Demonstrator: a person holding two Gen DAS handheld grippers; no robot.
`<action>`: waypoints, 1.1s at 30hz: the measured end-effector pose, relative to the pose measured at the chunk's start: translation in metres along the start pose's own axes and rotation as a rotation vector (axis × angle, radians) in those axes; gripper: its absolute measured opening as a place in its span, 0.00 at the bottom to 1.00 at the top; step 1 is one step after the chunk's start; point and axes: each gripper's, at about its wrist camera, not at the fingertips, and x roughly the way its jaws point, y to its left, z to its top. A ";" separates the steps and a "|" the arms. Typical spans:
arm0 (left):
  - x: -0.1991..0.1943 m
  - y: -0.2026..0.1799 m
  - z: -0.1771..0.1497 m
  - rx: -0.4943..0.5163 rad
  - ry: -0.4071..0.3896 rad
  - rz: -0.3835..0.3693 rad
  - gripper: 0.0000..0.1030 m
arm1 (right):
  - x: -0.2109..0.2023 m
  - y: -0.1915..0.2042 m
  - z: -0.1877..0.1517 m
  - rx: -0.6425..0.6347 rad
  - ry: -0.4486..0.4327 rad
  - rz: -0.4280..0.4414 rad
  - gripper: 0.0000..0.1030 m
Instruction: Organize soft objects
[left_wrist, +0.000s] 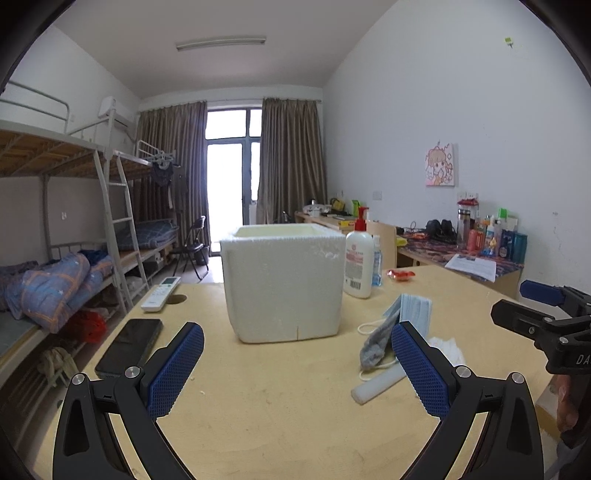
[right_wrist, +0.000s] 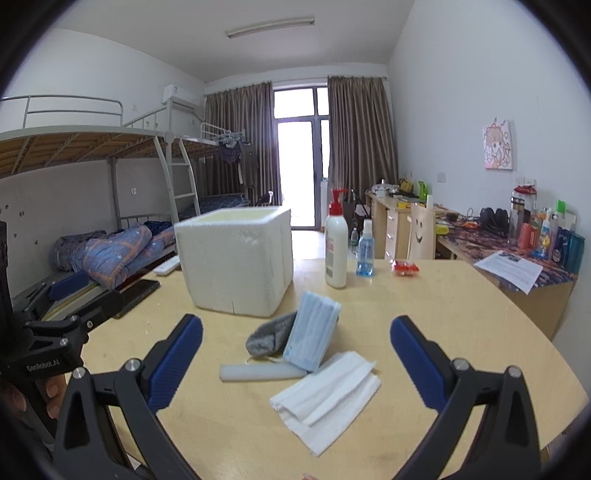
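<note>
Holding both tongs wide and empty above the table (right_wrist: 424, 302), I have the soft things lying just ahead of my right tongs (right_wrist: 295, 341) and off to the right of my left tongs (left_wrist: 297, 350). Nearest, between the right tongs' fingers, lies a white folded tissue (right_wrist: 327, 397), flat on the wood; it looks feather-light and limp, so I judge a pinch at its raised near corner or a folded edge would serve best, since a flat grab could only scrape the table. Just beyond it sits a white foam stick (right_wrist: 258, 372), light and squashy by its look, easy to take across its middle. Leaning over that is a blue stack of face masks (right_wrist: 313, 334), tilted up against a grey sock (right_wrist: 271, 336); the stack's upper edge stands clear of the table and offers the best hold, though the layers may slide apart. The sock is floppy and could be taken at its bunched toe.

Farther ahead stands the white foam box (right_wrist: 236, 262), open-topped, probably the bin for all this. Beside it to the right are a pump bottle (right_wrist: 336, 251) and a small blue bottle (right_wrist: 365, 254), upright and easy to topple. From the left tongs, a phone (left_wrist: 129, 345) and a remote (left_wrist: 160, 292) lie to the left. Open room is good between the pile and the box; the table's curved edge runs near on the right.
</note>
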 end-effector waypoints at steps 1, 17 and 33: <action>0.002 -0.001 -0.002 0.004 0.004 -0.006 0.99 | 0.001 -0.001 -0.003 0.001 0.007 -0.001 1.00; 0.045 -0.011 -0.017 0.001 0.170 -0.101 0.99 | 0.026 -0.014 -0.021 0.032 0.095 0.002 1.00; 0.086 -0.029 -0.020 0.034 0.326 -0.299 0.99 | 0.042 -0.030 -0.035 0.071 0.178 -0.021 1.00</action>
